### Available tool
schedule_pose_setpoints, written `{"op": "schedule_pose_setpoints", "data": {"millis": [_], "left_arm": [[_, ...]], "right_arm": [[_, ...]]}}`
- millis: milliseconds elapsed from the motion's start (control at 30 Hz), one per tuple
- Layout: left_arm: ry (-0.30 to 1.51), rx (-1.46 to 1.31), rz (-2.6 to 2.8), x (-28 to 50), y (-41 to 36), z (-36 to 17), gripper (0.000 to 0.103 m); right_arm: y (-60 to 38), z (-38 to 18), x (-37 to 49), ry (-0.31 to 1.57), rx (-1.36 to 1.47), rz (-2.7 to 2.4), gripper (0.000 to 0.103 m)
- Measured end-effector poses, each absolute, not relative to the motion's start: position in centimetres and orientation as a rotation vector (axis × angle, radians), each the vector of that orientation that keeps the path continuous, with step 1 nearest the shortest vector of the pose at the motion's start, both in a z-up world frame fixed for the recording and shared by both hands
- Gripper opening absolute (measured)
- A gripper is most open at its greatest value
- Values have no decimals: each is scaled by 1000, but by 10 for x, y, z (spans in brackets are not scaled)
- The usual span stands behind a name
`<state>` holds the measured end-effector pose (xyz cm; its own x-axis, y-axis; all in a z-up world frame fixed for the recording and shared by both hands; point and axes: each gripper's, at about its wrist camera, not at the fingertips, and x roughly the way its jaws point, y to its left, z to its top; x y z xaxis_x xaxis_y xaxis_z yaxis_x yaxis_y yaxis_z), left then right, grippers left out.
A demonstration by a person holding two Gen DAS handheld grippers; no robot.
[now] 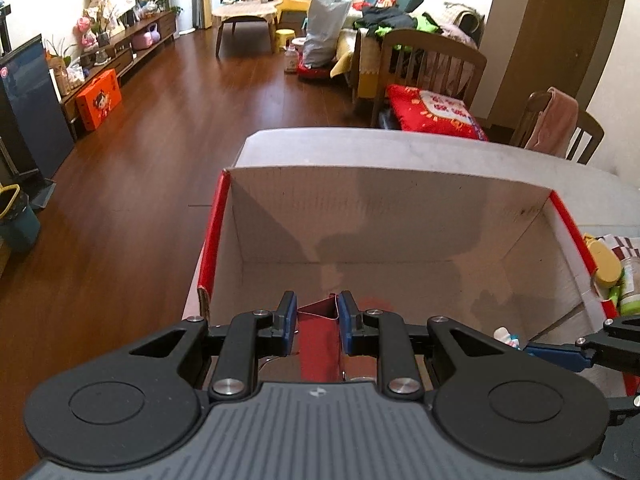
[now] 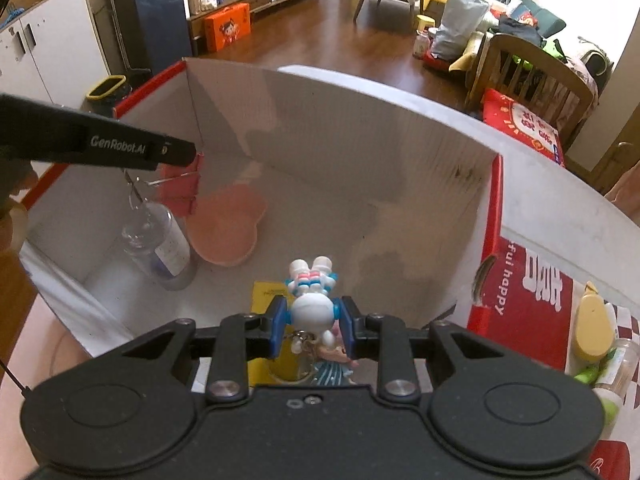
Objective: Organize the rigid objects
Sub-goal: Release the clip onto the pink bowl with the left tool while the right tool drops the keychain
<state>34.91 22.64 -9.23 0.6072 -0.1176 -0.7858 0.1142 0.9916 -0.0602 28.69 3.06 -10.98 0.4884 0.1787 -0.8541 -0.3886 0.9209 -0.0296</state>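
Your left claw [image 1: 318,322] is clamped on a red binder clip [image 1: 319,312] inside the cardboard box [image 1: 384,200]. Your right claw [image 2: 313,330] grips a white toy figure [image 2: 312,310] over the box; clear bottle [image 2: 160,246] stands inside.

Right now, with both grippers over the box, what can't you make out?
- Yellow item, right wrist view: mostly hidden behind the right gripper and its white toy figure.
- Red binder clip, left wrist view: lower part hidden by the left gripper.
- Clear bottle: label too blurred to read.
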Motion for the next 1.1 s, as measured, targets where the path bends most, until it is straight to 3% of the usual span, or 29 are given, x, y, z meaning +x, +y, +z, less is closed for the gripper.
{"op": "schedule_pose_setpoints", "data": {"millis": [533,733,867,1000,1100], "left_arm": [[974,25,-165,352,216,-100,22],[945,27,-177,339,214,-92,31],[909,40,-188,329,209,-81,51],[880,46,-191,320,205,-71,52],[862,37,-193,313,205,-62,52]], "right_arm": [[31,-108,275,1022,-251,358,33],[29,-95,267,999,-228,365,36],[26,-87,261,981,-209,367,37],[23,-78,255,956,-196,371,38],[20,-70,249,930,-190,374,55]]}}
